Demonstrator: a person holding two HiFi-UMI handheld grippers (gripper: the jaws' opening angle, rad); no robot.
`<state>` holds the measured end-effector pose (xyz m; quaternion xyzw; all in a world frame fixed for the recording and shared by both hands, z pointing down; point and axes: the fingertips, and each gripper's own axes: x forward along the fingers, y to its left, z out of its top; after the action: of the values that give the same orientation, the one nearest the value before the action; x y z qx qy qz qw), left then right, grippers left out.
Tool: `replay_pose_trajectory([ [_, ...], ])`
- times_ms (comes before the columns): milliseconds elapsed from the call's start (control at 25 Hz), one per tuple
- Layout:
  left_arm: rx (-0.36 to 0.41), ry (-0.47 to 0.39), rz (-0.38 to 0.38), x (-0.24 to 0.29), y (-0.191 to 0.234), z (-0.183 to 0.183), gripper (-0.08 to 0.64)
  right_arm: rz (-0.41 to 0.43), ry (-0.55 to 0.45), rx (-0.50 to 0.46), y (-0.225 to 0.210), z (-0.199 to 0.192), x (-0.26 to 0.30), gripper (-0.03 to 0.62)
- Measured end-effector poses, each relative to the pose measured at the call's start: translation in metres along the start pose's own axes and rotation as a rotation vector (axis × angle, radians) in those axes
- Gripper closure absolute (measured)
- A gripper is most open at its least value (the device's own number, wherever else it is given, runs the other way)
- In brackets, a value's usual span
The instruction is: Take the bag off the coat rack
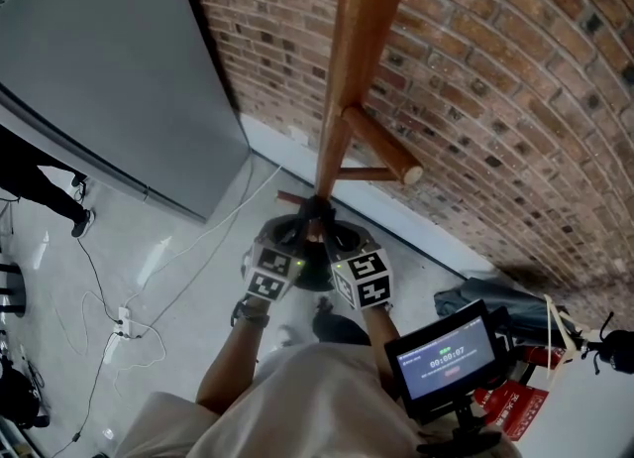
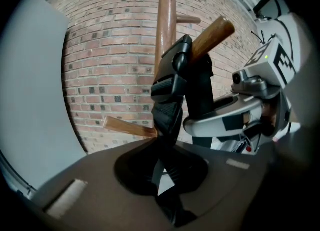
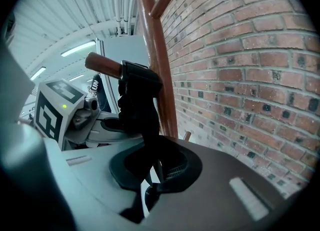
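Note:
A wooden coat rack (image 1: 347,69) stands against the brick wall. The bag's black strap (image 2: 172,90) hangs over one peg (image 2: 212,31) beside the pole. My left gripper (image 2: 165,172) is shut on the strap just below the peg, with the webbing running down between its jaws. The right gripper (image 3: 152,175) is shut on the same strap (image 3: 137,100) from the other side, under the peg (image 3: 102,64). In the head view the left gripper (image 1: 287,238) and the right gripper (image 1: 332,240) meet at the pole around the strap (image 1: 315,213). The bag's body is hidden below them.
A grey panel (image 1: 99,69) stands at the left, with cables and a power strip (image 1: 124,322) on the shiny floor. A small monitor (image 1: 451,355) sits at the lower right near a dark cloth (image 1: 485,297). A person's legs (image 1: 40,188) show at the far left.

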<state>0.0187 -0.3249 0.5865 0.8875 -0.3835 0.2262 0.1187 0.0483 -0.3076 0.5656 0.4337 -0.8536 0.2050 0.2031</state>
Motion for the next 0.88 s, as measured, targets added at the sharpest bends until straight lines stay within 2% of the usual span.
replay_pose_trajectory([
  [360, -0.044, 0.015, 0.008, -0.005, 0.000, -0.001, 0.555, -0.011, 0.017, -0.002, -0.004, 0.002, -0.008, 0.588],
  [880, -0.085, -0.016, 0.002, -0.018, 0.002, 0.003, 0.555, -0.025, 0.003, 0.010, -0.011, 0.016, -0.022, 0.588],
])
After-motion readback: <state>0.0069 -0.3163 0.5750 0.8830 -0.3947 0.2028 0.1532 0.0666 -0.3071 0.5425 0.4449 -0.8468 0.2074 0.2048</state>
